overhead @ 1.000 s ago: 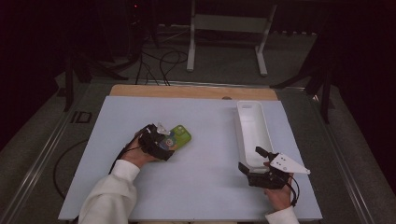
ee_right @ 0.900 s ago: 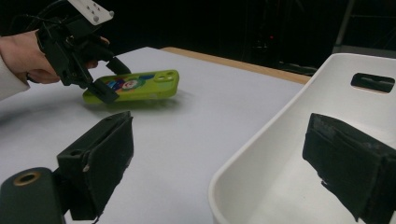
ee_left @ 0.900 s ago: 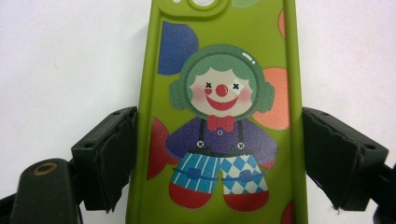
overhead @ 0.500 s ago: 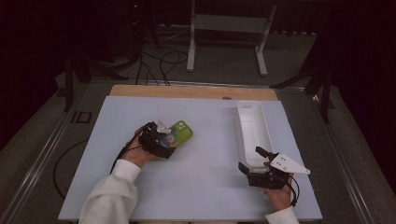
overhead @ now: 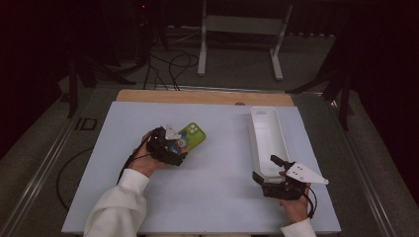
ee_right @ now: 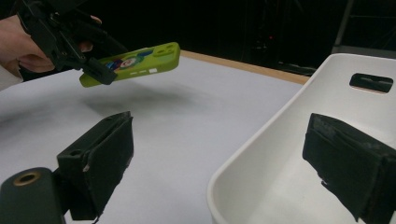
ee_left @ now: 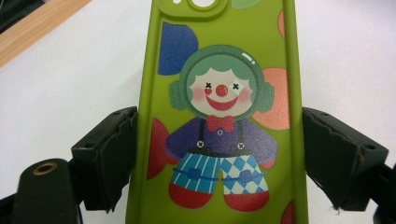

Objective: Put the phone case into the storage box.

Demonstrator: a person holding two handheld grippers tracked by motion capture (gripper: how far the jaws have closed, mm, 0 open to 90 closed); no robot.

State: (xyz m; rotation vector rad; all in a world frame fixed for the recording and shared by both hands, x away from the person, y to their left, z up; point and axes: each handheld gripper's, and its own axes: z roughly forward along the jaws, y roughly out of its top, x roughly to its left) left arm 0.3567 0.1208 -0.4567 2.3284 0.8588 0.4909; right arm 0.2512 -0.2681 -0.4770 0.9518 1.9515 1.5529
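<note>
A green phone case [overhead: 191, 135] printed with a clown [ee_left: 219, 116] is held off the white table mat [overhead: 217, 197], its shadow falling on the mat below it. My left gripper [overhead: 173, 146] is shut on its near end, one jaw against each long side. From the right gripper view the case [ee_right: 135, 60] tilts upward in the left gripper [ee_right: 70, 37]. My right gripper [overhead: 265, 169] stands open at the near end of a long white tray [overhead: 267, 133], one jaw inside the tray rim [ee_right: 261, 154] and one outside it, with nothing held.
A wooden strip [overhead: 197, 97] edges the far side of the mat. Behind the table stand a white metal frame [overhead: 242, 29] and loose cables on a dark floor. A cable trails off the table's left side.
The left gripper has carried the phone case slightly up and toward the far side. The right gripper has stayed at the tray's near end.
</note>
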